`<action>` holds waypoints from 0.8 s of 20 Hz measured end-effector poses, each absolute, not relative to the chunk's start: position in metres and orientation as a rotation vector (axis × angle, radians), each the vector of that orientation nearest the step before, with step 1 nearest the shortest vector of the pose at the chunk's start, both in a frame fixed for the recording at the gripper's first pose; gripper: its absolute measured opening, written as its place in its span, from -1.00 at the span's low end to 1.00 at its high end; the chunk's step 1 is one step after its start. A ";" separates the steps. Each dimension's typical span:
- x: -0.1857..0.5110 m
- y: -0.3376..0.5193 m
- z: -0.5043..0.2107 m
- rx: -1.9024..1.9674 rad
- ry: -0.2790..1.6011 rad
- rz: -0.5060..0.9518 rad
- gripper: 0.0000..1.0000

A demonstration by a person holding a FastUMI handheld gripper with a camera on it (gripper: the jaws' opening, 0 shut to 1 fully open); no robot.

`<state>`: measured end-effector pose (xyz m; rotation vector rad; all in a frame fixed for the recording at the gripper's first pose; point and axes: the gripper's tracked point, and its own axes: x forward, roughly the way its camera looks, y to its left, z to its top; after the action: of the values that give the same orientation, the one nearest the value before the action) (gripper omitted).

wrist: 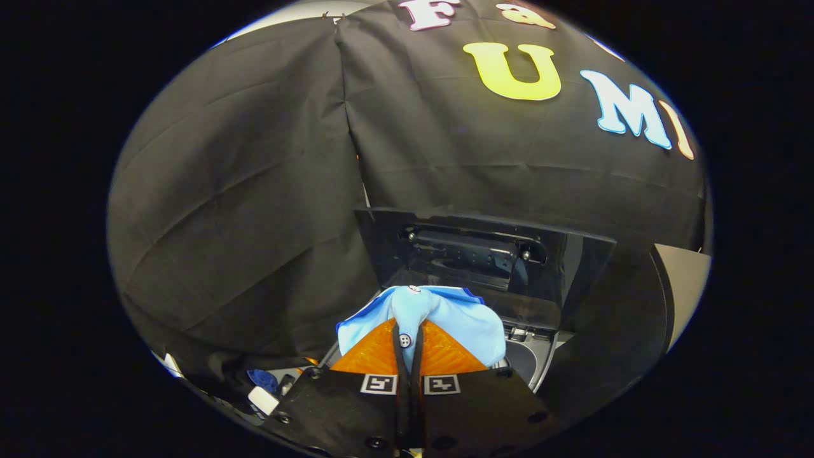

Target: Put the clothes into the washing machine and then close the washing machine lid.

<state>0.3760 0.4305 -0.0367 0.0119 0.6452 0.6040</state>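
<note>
Light blue garment [439,318] pinched tight between the gripper [407,340] fingers, bunched over their tips. It hangs above the washing machine [531,362] opening, whose dark lid [483,254] stands raised just beyond, black cloth wall [241,191] behind.

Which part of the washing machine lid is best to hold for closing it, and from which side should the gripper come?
Probably the lid's free top edge, approached from the front and above: it stands raised upright behind the drum opening, hinged low. First the gripper, its jaws shut on the light blue garment, must drop it in.
</note>
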 end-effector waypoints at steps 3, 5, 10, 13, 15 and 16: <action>0.377 0.435 -0.061 0.004 0.674 0.588 -0.97; 0.384 0.439 -0.078 -0.007 0.690 0.573 -0.97; 0.386 0.441 -0.120 -0.012 0.765 0.532 -0.96; 0.392 0.436 -0.141 -0.019 0.808 0.504 -0.96; 0.395 0.431 -0.158 -0.002 0.844 0.486 -0.96; 0.396 0.431 -0.163 0.006 0.860 0.479 -0.95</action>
<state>0.3963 0.4311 -0.1634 0.0059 0.8600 0.4795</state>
